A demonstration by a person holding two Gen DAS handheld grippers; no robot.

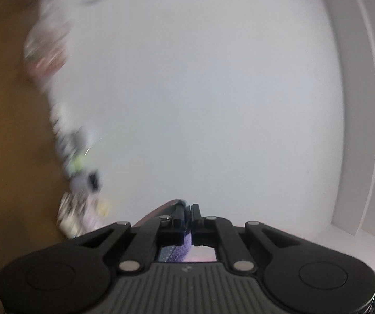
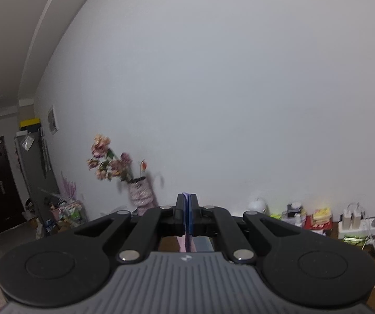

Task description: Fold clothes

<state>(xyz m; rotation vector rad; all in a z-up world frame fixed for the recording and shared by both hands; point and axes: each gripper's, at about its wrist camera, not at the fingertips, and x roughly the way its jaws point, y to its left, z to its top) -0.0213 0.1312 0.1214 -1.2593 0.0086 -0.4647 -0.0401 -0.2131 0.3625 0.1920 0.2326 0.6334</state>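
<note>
No writing is legible; the left claw [image 1: 188,210] and right claw [image 2: 186,201] each pinch purple cloth [image 1: 178,251].

Dim, flat indoor light; both views fisheye-bent.
Left wrist: clutter [image 1: 77,157] down the left side smeared by motion blur. Right wrist: sharp, flowers [image 2: 108,162] slightly soft, dark corners, no glare.
</note>
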